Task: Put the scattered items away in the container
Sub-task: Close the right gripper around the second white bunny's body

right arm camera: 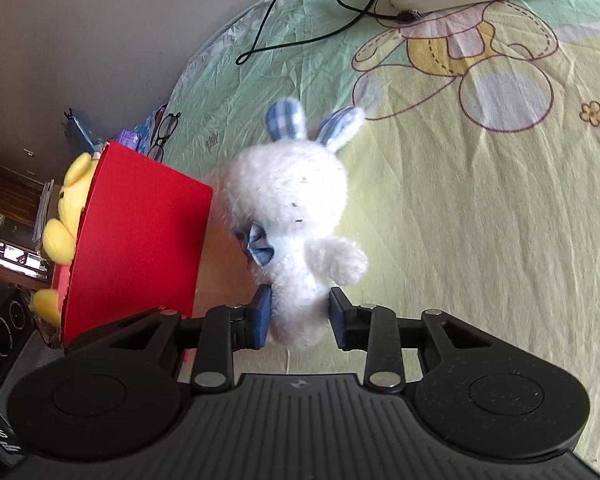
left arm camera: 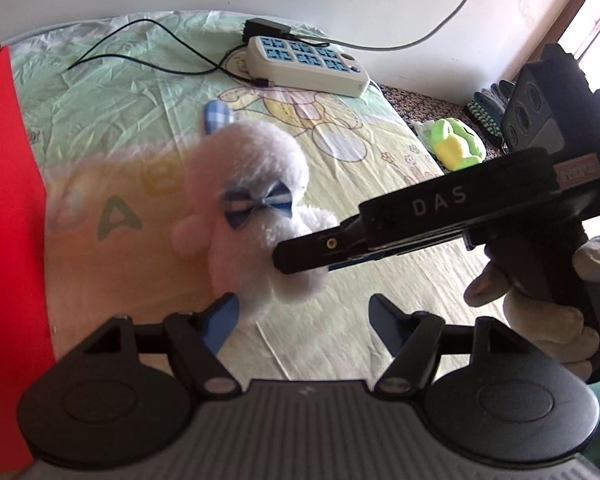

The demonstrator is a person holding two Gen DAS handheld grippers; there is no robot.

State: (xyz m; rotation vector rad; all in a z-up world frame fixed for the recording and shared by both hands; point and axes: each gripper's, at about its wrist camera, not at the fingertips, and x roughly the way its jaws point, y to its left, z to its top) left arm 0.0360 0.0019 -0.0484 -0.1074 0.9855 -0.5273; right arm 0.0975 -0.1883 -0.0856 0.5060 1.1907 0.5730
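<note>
Beside the red container (right arm camera: 140,236), right claw (right arm camera: 300,316) pinches the white bunny (right arm camera: 296,208); left claw (left arm camera: 304,320) spread.

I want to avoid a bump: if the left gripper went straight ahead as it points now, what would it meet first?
Probably the white plush rabbit held by the right gripper, though depth is unclear.

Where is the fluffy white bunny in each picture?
Left wrist view: the white bunny is in the middle, a bit left, pinched at its lower body by the right gripper coming from the right; the left gripper is open just below it.
Right wrist view: the bunny is in the centre, between that gripper's fingers, ears pointing up.
Shared landmark: the red box, left of the bunny in both.
</note>
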